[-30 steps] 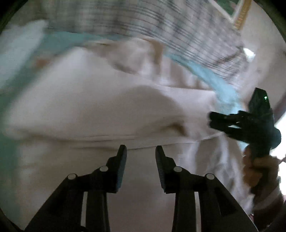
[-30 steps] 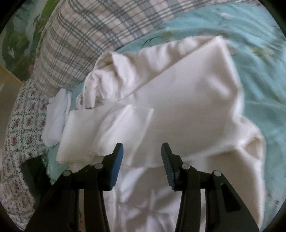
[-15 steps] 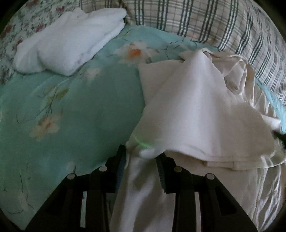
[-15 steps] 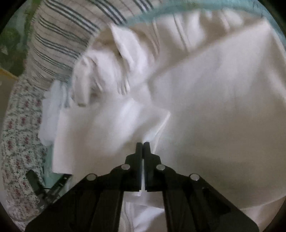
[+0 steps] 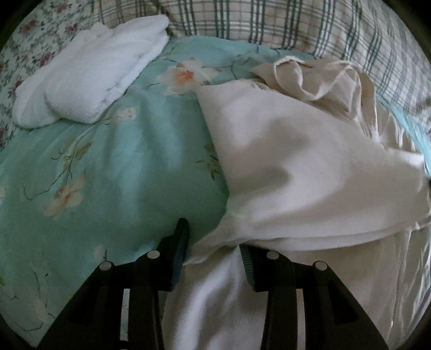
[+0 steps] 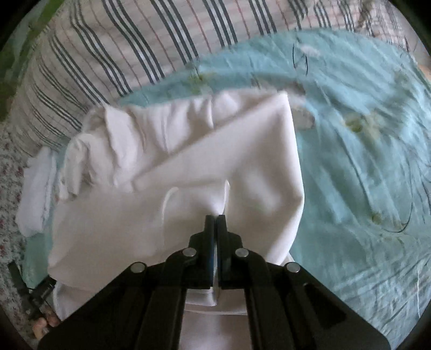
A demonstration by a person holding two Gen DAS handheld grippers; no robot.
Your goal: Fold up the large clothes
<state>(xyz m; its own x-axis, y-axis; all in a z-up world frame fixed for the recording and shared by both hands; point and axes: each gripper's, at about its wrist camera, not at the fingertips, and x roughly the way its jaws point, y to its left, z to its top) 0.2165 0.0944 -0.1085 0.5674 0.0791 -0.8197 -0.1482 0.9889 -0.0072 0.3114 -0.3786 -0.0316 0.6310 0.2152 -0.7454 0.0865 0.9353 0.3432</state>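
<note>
A large cream-white garment (image 5: 304, 167) lies partly folded on the turquoise floral bedspread (image 5: 107, 167), its bunched collar end toward the plaid pillows. My left gripper (image 5: 212, 242) is open, its jaws set around the garment's near left corner. The cloth drapes over the right finger and hides its tip. My right gripper (image 6: 216, 218) is shut on a fold of the same garment (image 6: 215, 161) and holds it pinched above the bedspread (image 6: 363, 161). The left gripper shows small at the lower left edge of the right wrist view (image 6: 37, 293).
A folded white towel (image 5: 89, 80) lies at the far left of the bed, also in the right wrist view (image 6: 35, 193). Plaid pillows (image 5: 269, 24) line the head of the bed. A floral sheet (image 5: 24, 40) borders the left side.
My right gripper closed on a fold of the garment and has drawn it rightward. My left gripper swung to the garment's left corner and stays open there.
</note>
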